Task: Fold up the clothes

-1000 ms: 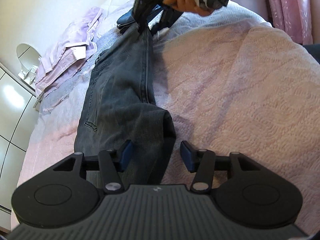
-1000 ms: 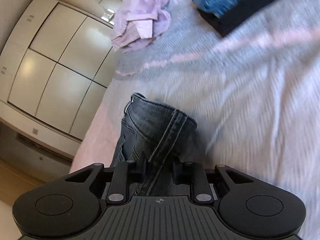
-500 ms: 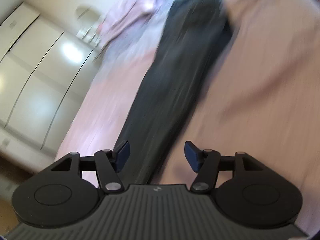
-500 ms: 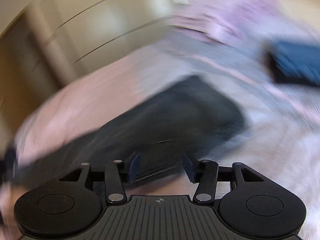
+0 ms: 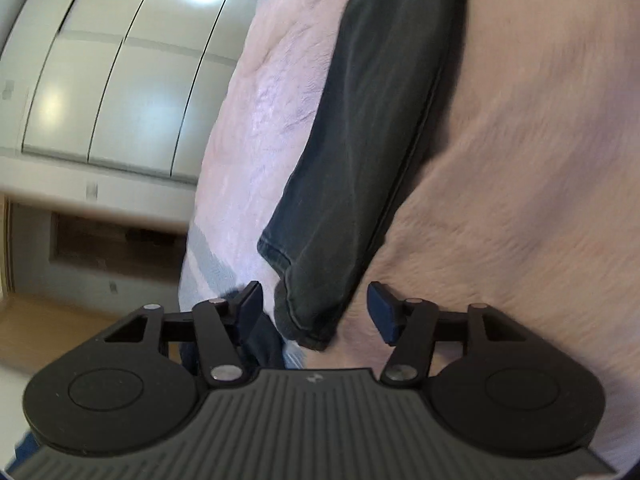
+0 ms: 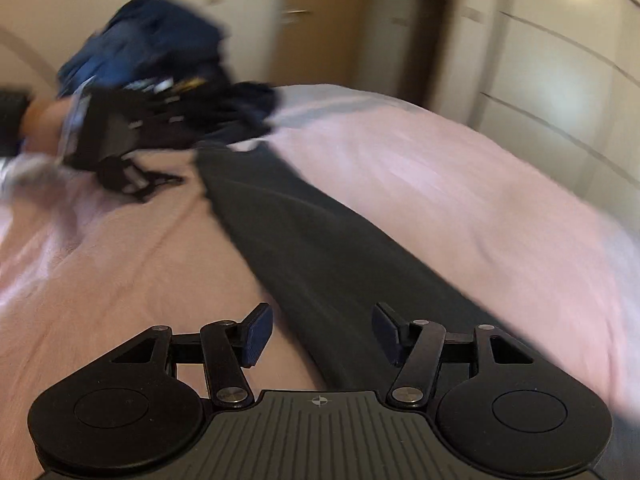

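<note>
Dark grey jeans (image 5: 372, 128) lie stretched lengthwise on the pink bedspread (image 5: 520, 160). In the left wrist view a leg hem (image 5: 308, 320) rests between the fingers of my left gripper (image 5: 316, 312), which is open and not pinching it. In the right wrist view the jeans (image 6: 320, 248) run from under my right gripper (image 6: 320, 336) toward the far end. That gripper is open, hovering over the cloth. A hand (image 6: 40, 120) at the far left holds the black body of the left tool (image 6: 120, 132) by the jeans' far end.
White wardrobe doors (image 5: 120, 80) stand beside the bed, also blurred in the right wrist view (image 6: 560, 80). Wooden floor (image 5: 60, 320) shows past the bed's edge. Blurred blue cloth (image 6: 152, 40) sits behind the hand. A brown door (image 6: 320, 20) is at the back.
My right gripper has let go of the jeans' waistband and opened, then swung round to look along the jeans. My left gripper has moved down to the leg hem.
</note>
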Motion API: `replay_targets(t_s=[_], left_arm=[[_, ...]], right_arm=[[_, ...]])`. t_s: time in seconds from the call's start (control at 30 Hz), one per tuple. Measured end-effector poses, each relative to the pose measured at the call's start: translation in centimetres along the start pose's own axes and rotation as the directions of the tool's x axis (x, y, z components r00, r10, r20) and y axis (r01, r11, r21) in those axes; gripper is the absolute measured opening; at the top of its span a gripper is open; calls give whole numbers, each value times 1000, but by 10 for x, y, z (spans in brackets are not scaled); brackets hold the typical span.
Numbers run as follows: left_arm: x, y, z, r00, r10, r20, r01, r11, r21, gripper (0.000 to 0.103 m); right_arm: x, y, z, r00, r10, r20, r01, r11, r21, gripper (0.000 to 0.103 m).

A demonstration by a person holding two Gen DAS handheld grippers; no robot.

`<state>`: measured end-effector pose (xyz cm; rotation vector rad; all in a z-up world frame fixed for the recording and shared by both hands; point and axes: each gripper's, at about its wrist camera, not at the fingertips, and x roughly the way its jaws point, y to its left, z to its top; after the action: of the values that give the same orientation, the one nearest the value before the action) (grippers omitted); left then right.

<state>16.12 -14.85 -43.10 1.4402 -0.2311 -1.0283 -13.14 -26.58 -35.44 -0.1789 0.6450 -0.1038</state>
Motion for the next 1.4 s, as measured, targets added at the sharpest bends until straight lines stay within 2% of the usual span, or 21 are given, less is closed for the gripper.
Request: replay_targets(t_s=[0.13,0.3,0.4,0.43,0.47,0.53,0.63,0.67,0.7,0.73,0.77,0.87,0.9,0.93,1.03,1.1,1.2,1.27,1.3,1.33,1.4], left_arm=[[7,6,-13,999,1,34,-2,1000,23,49],[15,13,-30,997,3,75,-8,998,61,47],[23,-8,-36,996,19,91,-38,976,216,35],[26,-15,-37,995,25,96,-49,964,262,27],[30,-18,-37,995,37,95,-63,955,290,21],[39,-24,-38,994,59,96,-89,935,343,16],[49,-23,-39,992,73,100,-105,921,375,6],[52,-22,-39,993,74,96,-105,924,369,1],[55,-20,-40,993,75,93,-104,926,363,1],[58,-18,-40,993,77,89,-104,929,356,1],[61,-16,-40,993,78,86,-103,931,350,1],[69,-16,-40,995,63,71,-84,933,351,0],[70,-19,-41,997,51,64,-71,931,358,0],[68,-20,-41,997,46,63,-65,934,352,0],[71,-20,-41,997,47,56,-63,940,336,0],[73,-20,-40,998,46,49,-59,944,325,0],[71,-17,-39,998,40,40,-50,951,306,0],[69,-14,-38,999,34,34,-43,955,292,0],[68,-13,-38,999,32,31,-39,958,285,0],[66,-11,-37,999,29,29,-36,960,279,0],[64,-8,-37,999,24,23,-29,964,265,2]], right_arm=[[57,27,31,999,44,-1,-44,990,-135,59],[94,37,46,998,65,-1,-64,979,-192,59],[117,44,54,997,76,-17,-78,971,-228,59],[125,46,60,997,81,-18,-83,968,-236,59],[132,47,66,996,85,-19,-88,966,-242,59],[147,47,72,995,92,-38,-99,963,-250,59],[167,50,73,992,93,-89,-115,951,-287,59],[173,52,71,990,92,-109,-121,946,-300,59],[178,54,69,989,89,-121,-123,942,-313,58],[182,54,66,988,83,-132,-122,938,-324,47],[185,54,65,988,71,-134,-111,939,-325,28],[185,45,70,993,61,-100,-86,960,-268,25],[187,46,70,993,61,-101,-87,959,-270,22],[190,49,69,992,62,-105,-90,954,-286,15],[197,56,68,995,31,-92,-60,942,-329,7],[196,55,71,998,23,-61,-41,952,-303,6],[202,58,69,995,32,-94,-60,946,-318,11],[197,63,70,996,24,-87,-53,938,-343,30],[194,66,71,997,20,-79,-47,933,-356,46],[192,70,72,998,15,-67,-39,924,-380,56],[194,84,74,999,1,-42,-20,890,-455,56]])
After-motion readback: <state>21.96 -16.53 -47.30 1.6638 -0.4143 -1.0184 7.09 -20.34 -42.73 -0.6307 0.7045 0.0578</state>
